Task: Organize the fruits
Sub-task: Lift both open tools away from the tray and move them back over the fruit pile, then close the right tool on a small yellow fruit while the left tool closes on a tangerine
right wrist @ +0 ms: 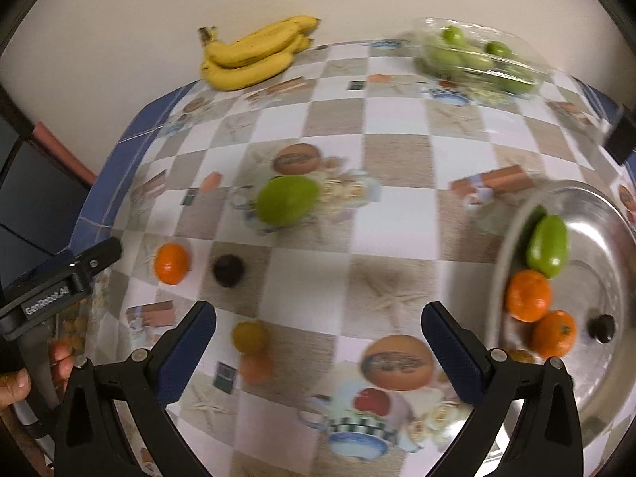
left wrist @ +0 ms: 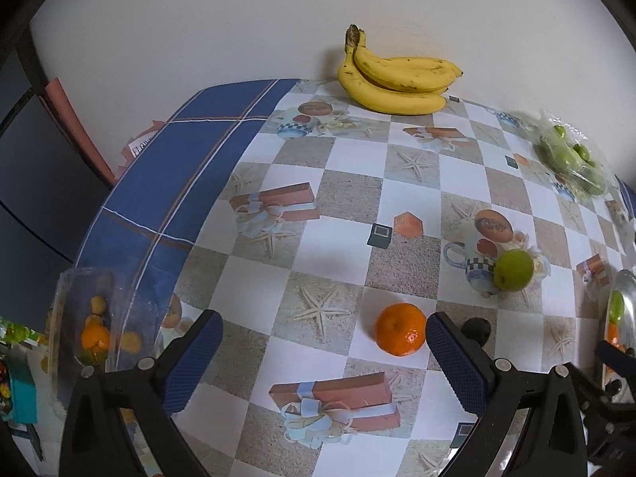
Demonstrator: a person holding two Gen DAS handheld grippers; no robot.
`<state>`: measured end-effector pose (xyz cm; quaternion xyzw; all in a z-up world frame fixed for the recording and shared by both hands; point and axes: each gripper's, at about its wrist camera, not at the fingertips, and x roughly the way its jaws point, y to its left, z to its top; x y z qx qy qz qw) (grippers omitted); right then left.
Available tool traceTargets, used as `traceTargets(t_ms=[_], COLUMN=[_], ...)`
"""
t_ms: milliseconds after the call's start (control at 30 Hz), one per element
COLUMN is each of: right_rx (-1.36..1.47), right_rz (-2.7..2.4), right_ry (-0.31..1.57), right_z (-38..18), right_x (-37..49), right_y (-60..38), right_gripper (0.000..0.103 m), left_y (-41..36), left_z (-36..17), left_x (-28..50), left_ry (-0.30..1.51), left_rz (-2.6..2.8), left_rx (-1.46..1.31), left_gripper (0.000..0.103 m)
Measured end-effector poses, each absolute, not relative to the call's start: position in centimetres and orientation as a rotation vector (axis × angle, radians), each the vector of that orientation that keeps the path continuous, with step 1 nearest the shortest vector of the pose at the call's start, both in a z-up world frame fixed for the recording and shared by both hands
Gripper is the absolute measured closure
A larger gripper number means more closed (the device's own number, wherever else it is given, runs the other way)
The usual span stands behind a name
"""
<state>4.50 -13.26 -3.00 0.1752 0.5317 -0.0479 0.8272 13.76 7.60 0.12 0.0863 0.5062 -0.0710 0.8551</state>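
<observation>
In the left wrist view an orange mandarin (left wrist: 400,329) lies on the patterned tablecloth just left of my left gripper's right finger. My left gripper (left wrist: 324,342) is open and empty. A small dark fruit (left wrist: 477,328) and a green fruit (left wrist: 513,270) lie beyond. In the right wrist view my right gripper (right wrist: 318,342) is open and empty above the table. A metal bowl (right wrist: 604,214) at the right holds a green fruit (right wrist: 547,244), two mandarins (right wrist: 528,295) and a dark fruit (right wrist: 601,328). Loose on the cloth are a green fruit (right wrist: 287,200), a mandarin (right wrist: 171,263), a dark fruit (right wrist: 228,270) and a yellowish fruit (right wrist: 249,337).
A bunch of bananas (left wrist: 393,77) lies at the table's far edge by the wall. A clear plastic box of green fruits (right wrist: 477,57) sits at the far right. Another clear box with small orange fruits (left wrist: 93,326) stands at the left edge. The left gripper's body (right wrist: 59,282) shows at the left.
</observation>
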Motion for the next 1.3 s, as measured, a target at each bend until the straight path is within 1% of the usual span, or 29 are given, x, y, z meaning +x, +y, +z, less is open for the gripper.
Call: traceTargets(t_ms=[200, 533, 567, 667, 733, 767, 800, 867, 967, 1067, 1100, 1167, 1300], right_rx=[0.352, 0.341, 0.341, 0.335, 0.331, 0.331, 0.331, 0.328, 0.324, 0.319, 0.318, 0.312, 0.314], right_rz=[-0.069, -0.043, -0.039, -0.03, -0.024, -0.021, -0.016, -0.011, -0.002, 0.006, 0.007, 0.006, 0.007], right_ry=[1.155, 1.2, 1.203, 1.211, 1.222, 1.227, 1.232, 1.243, 1.255, 1.265, 1.268, 1.27, 1.275], right_z=[-3.6, -5.1, -5.2, -5.5, -5.8, -6.0, -6.2, -6.4, -6.8, -7.1, -7.2, -7.3, -7.3], right_x=[5.3, 5.9, 5.9, 6.2, 6.3, 6.4, 6.4, 6.6, 6.5, 6.6, 6.6, 6.6, 6.6], right_y=[-11.3, -9.7, -9.5, -9.1, -8.9, -8.8, -8.7, -8.5, -8.1, -7.8, -7.8, -7.7, -7.6], right_gripper=[0.0, 0.001, 0.003, 0.02, 0.025, 0.03, 0.037, 0.042, 0.043, 0.053, 0.055, 0.056, 0.067], left_y=[7.1, 5.5, 5.5, 5.4, 5.2, 5.0, 4.8, 4.5, 4.1, 4.0, 3.9, 3.8, 3.6], left_z=[-0.5, -1.6, -1.6, -1.7, -2.0, -2.2, -2.4, -2.8, -3.5, -4.0, -4.1, -4.2, -4.5], left_x=[14.0, 14.2, 14.3, 14.5, 14.6, 14.5, 14.5, 14.4, 14.5, 14.6, 14.6, 14.6, 14.7], left_ry=[1.082, 1.109, 1.109, 1.126, 1.14, 1.147, 1.155, 1.167, 1.19, 1.209, 1.211, 1.214, 1.223], left_rz=[-0.196, -0.254, -0.259, -0.279, -0.295, -0.3, -0.307, -0.317, -0.326, -0.333, -0.332, -0.332, -0.336], left_rx=[0.151, 0.185, 0.178, 0.138, 0.135, 0.143, 0.151, 0.155, 0.161, 0.161, 0.164, 0.167, 0.172], left_gripper=[0.0, 0.0, 0.0, 0.0, 0.001, 0.002, 0.007, 0.014, 0.02, 0.029, 0.031, 0.032, 0.045])
